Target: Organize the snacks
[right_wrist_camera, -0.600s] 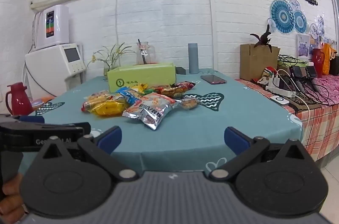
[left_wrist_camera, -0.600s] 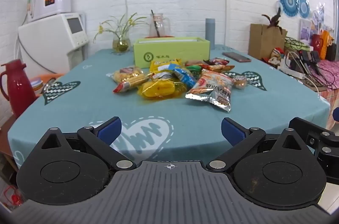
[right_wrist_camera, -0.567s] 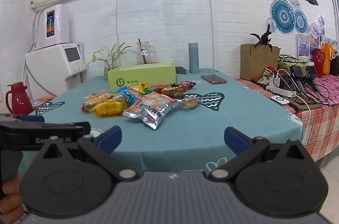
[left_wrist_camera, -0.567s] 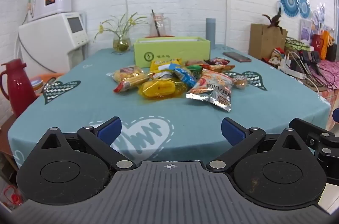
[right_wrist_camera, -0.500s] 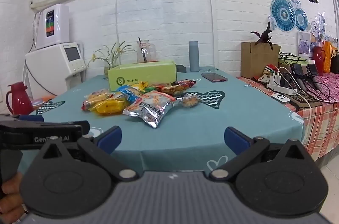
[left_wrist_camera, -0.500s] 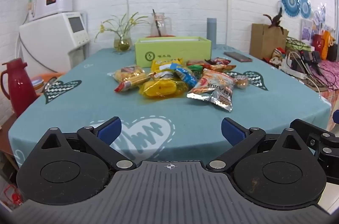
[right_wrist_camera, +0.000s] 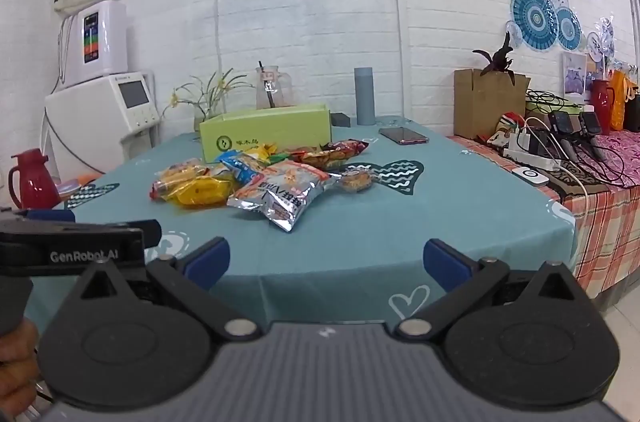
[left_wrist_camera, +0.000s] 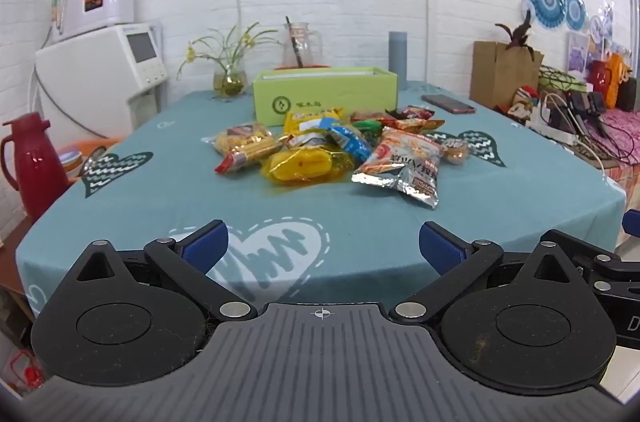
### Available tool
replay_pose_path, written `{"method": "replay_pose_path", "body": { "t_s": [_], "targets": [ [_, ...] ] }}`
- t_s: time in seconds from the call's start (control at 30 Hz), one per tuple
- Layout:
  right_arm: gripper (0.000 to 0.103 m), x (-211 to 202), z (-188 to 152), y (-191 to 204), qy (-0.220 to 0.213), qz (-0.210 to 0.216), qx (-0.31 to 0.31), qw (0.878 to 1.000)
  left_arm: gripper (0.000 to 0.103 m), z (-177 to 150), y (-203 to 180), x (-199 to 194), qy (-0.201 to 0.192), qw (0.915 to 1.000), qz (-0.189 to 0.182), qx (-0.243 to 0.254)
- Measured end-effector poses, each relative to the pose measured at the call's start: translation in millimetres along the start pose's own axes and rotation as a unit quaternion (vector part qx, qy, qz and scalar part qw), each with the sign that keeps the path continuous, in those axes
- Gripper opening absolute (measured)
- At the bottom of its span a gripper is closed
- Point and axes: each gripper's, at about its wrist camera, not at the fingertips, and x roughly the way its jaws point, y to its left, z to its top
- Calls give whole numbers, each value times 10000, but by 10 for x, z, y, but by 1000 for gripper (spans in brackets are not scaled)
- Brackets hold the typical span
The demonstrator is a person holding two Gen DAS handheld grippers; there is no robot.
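A pile of snack packets lies mid-table on the teal tablecloth (left_wrist_camera: 160, 198): a silver and orange bag (left_wrist_camera: 404, 162), a yellow packet (left_wrist_camera: 304, 164), a yellow and red packet (left_wrist_camera: 244, 142), a blue one (left_wrist_camera: 346, 138) and red ones (left_wrist_camera: 412, 114) behind. An open green box (left_wrist_camera: 324, 94) stands just behind the pile. My left gripper (left_wrist_camera: 322, 242) is open and empty, at the near table edge, well short of the pile. My right gripper (right_wrist_camera: 324, 258) is open and empty, also at the near edge; the pile (right_wrist_camera: 280, 190) and the green box (right_wrist_camera: 266, 136) lie ahead.
A phone (left_wrist_camera: 448, 103), grey cylinder (left_wrist_camera: 397, 52), glass jug (left_wrist_camera: 298, 46) and plant vase (left_wrist_camera: 230, 78) stand at the back of the table. A red thermos (left_wrist_camera: 34, 162) and white appliances (left_wrist_camera: 100, 94) are left. A side table with chargers and cables (right_wrist_camera: 560, 150) is right.
Both grippers have drifted very slightly; the view has barely shifted. Nothing on the table has moved.
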Motion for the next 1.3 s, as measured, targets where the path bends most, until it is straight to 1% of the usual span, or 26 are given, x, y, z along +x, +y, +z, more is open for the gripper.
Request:
{"method": "replay_pose_path", "body": {
  "t_s": [1.3],
  "targets": [
    [103,101,-62,105,206,82,-198,9996,92,-86,0,108,252,9997,-29,-29]
  ]
}}
